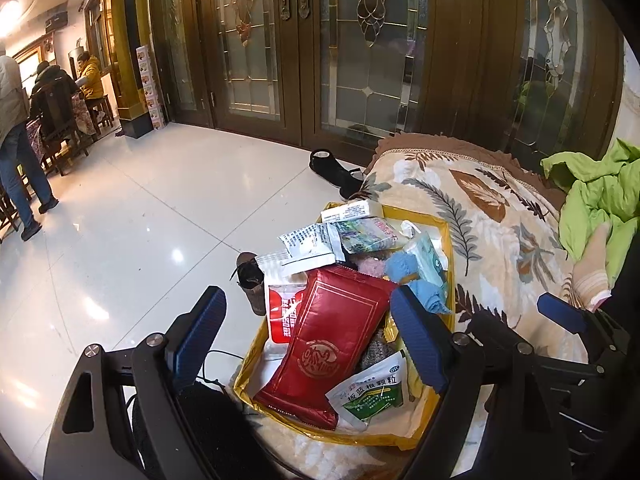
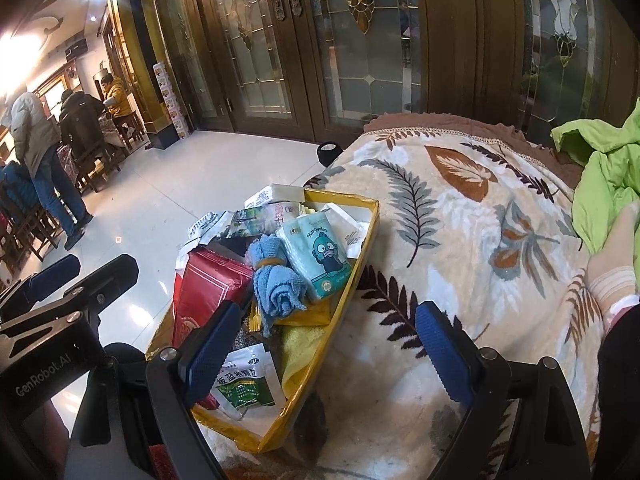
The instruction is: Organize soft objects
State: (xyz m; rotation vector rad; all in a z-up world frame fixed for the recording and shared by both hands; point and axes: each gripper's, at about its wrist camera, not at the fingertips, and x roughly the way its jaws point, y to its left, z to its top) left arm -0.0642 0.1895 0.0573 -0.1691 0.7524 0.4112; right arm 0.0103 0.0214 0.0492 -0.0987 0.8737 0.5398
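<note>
yellow box [image 2: 362,236] – heaped | blue cloth [image 2: 276,280] – rolled, on top

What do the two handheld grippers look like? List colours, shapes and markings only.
The left gripper and right gripper match: angular black frames with cut-out openings, silver round bolts at the pivots, and two flat fingers faced with ribbed dark-blue pads. The right wrist view shows pale "GenRobot.AI" lettering on the left gripper's black body.

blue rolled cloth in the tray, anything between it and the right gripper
Nothing visible blocks it. The blue rolled cloth lies on top of the pile in the yellow tray, beside the tissue pack, with open air ahead of the open right gripper.
</note>
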